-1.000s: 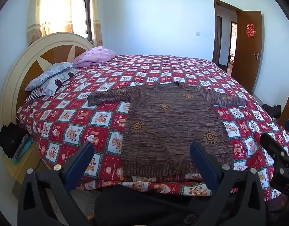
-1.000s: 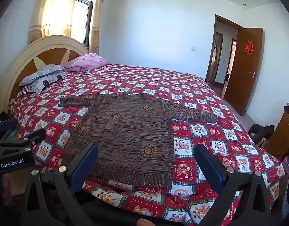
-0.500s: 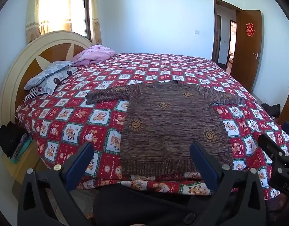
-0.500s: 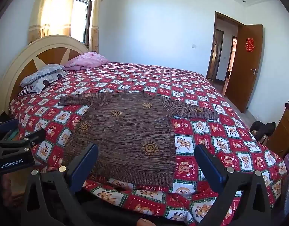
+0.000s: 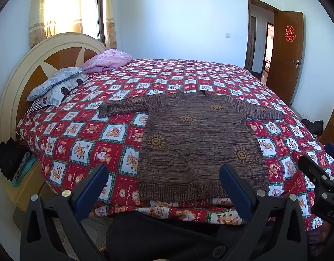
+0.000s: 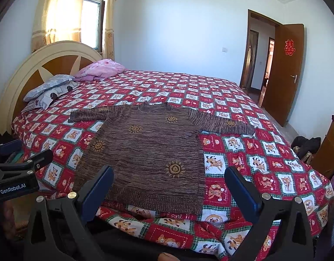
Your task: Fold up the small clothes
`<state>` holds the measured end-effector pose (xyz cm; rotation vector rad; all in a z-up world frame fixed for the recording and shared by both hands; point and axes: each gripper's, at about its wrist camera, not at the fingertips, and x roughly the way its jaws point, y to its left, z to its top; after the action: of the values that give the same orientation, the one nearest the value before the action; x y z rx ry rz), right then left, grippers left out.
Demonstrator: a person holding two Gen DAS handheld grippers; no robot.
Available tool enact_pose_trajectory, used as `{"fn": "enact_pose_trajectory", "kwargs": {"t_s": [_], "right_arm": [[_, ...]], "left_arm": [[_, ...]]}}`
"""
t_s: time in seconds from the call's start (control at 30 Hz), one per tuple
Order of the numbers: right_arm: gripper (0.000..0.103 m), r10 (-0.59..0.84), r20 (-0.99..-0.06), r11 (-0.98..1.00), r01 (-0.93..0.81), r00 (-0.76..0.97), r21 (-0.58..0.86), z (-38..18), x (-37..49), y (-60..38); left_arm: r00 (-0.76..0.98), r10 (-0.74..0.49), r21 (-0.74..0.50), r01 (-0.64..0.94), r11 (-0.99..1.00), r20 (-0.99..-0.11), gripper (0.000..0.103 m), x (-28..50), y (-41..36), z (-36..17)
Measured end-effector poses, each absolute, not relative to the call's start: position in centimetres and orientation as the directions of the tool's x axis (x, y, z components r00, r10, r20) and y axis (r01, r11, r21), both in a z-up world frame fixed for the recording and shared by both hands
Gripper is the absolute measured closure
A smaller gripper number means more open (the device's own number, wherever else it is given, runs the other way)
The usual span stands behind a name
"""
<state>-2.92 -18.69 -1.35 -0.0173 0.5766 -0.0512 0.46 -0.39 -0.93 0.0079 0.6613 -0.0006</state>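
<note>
Both hand-held grippers, left (image 5: 163, 179) and right (image 6: 169, 180), stand wide and empty before the flat brown sweater (image 5: 199, 139) on the bed (image 5: 84, 130). I think each should first take one sleeve cuff and fold it inward, keeping the knit smooth.

Stood against the window wall: a bed (image 5: 80, 130) under a red-and-white checked cover printed with cartoon animals. Lay at the cream-and-brown headboard (image 5: 47, 56): a grey patterned pillow (image 5: 56, 82) and a pink one (image 5: 108, 59) beside it. Hung over the sunlit window: yellow curtains (image 5: 53, 8). Stood open at the far right: a brown door (image 5: 286, 54) bearing a red paper emblem (image 5: 290, 33).
</note>
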Motion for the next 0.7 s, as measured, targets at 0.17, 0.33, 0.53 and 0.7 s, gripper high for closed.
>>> {"fn": "enact_pose_trajectory", "kwargs": {"t_s": [0.17,0.33,0.53,0.7], "right_arm": [[0.001,-0.05,-0.549,0.999,0.044,0.835,-0.025,-1.37,-2.84,-18.91],[0.001,-0.046,-0.552,0.999,0.039,0.833,-0.024,-1.44,-2.68,-18.9],[0.001,-0.041,-0.558,0.999,0.035,0.829,-0.022,-1.7,-2.62,-18.84],[0.001,-0.038,-0.561,0.999,0.032,0.827,-0.02,-1.75,-2.6,-18.93]], "left_arm": [[0.788,0.002,0.008,0.004,1.0,-0.615,0.0,0.5,-0.42,-0.91],[0.788,0.002,0.008,0.004,1.0,-0.615,0.0,0.5,-0.39,-0.9],[0.784,0.0,0.01,0.008,1.0,-0.621,0.0,0.56,-0.57,-1.11],[0.782,-0.001,0.01,0.009,1.0,-0.623,0.0,0.48,-0.71,-1.24]]}}
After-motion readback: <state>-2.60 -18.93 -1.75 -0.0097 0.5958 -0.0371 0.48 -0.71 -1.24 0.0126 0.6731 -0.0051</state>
